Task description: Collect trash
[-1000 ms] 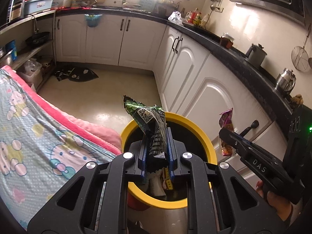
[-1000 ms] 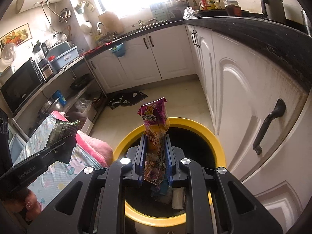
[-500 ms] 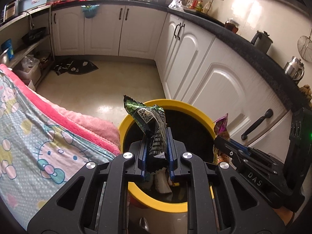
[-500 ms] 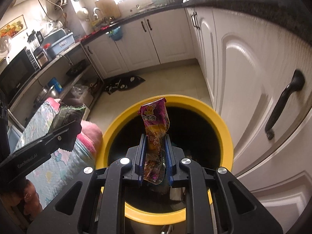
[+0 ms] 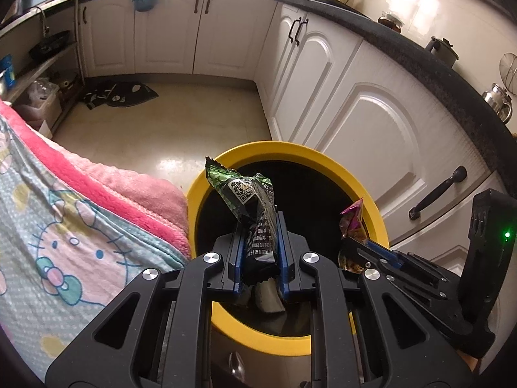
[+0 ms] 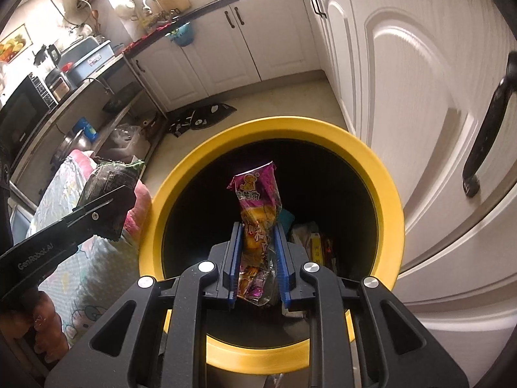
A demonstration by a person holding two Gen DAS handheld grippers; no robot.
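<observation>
Bin [image 6: 384, 194] with yellow rim stands on kitchen floor beside white cabinets [image 5: 365, 113]; earlier trash lies at its bottom. Left gripper [image 5: 260, 249] clamps green-black snack wrapper [image 5: 250, 200] above bin mouth; right gripper [image 6: 257, 260], over bin too, has purple wrapper [image 6: 257, 207] between blue pads, jaws just eased slightly apart, wrapper upright between them.

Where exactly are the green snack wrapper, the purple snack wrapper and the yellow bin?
green snack wrapper [image 5: 250, 203], left wrist view, on its printed code patch.
purple snack wrapper [image 6: 257, 194], right wrist view, on its upper printed part.
yellow bin [image 6: 392, 213], right wrist view, on its right rim.
</observation>
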